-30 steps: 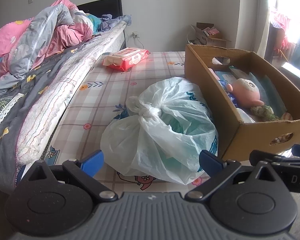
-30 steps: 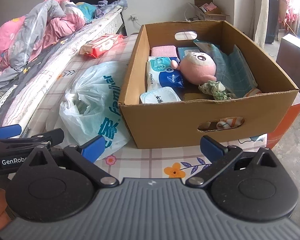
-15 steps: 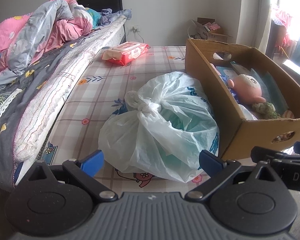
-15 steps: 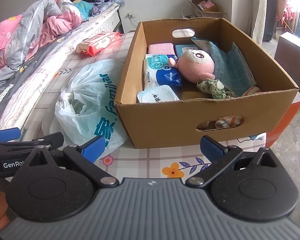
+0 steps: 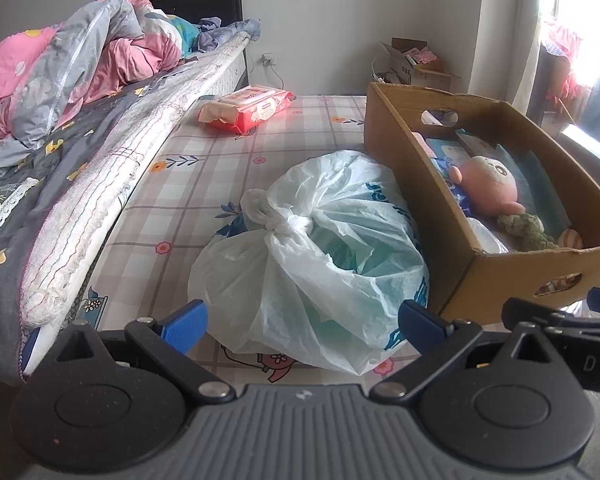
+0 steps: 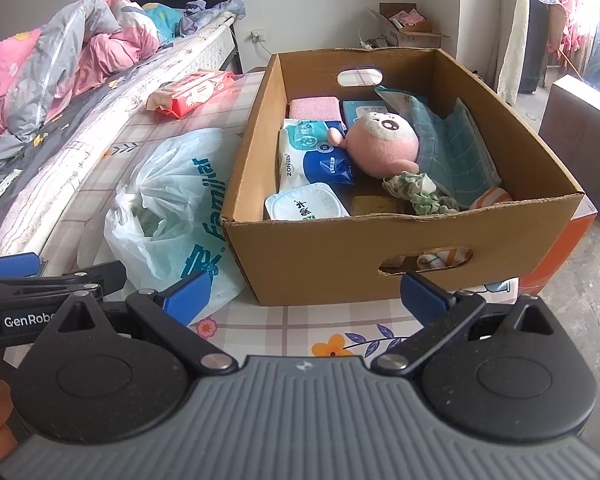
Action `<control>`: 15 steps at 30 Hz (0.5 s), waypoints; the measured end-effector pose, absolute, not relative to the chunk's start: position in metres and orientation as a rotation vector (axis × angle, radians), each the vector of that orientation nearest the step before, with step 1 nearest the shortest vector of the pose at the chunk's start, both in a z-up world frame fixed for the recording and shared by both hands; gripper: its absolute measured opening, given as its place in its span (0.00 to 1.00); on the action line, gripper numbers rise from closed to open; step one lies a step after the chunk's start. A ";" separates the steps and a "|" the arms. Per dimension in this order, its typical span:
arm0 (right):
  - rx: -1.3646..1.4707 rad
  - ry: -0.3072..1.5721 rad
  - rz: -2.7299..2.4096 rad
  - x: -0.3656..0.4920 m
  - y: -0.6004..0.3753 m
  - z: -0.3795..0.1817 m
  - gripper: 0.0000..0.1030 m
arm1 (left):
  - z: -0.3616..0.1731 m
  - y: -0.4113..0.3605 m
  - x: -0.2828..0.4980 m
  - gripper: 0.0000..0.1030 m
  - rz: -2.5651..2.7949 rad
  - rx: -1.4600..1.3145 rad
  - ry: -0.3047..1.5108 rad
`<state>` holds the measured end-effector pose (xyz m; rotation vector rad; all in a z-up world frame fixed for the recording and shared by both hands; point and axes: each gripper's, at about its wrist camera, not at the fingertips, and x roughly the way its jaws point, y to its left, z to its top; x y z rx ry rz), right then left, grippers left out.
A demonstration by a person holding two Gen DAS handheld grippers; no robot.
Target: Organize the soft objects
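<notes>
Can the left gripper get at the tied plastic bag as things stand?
Probably yes. The left gripper is open and empty, pointed at the plastic bag lying just ahead on the mattress. Its knot faces up, and the cardboard box only flanks it.

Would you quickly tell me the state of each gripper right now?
Left gripper: open, empty, facing the knotted white plastic bag.
Right gripper: open, empty.

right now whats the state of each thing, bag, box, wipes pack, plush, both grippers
plastic bag: tied shut in a knot, lying against the box
cardboard box: open-topped, partly filled
red wipes pack: flap closed, lying flat outside the box
pink plush: lying in the box
green towel: folded, propped against the box wall
left gripper: open, empty
right gripper: open, empty
</notes>
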<state>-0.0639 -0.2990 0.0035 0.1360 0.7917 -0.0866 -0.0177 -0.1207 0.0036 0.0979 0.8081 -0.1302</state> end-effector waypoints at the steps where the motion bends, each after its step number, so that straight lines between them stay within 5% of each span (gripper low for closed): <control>1: 0.137 0.792 -0.086 -0.064 -0.300 0.003 0.99 | 0.004 -0.120 -0.018 0.99 -0.130 0.098 0.808; 15: 0.127 0.800 -0.096 -0.063 -0.302 0.002 0.99 | 0.001 -0.125 -0.016 0.99 -0.133 0.101 0.824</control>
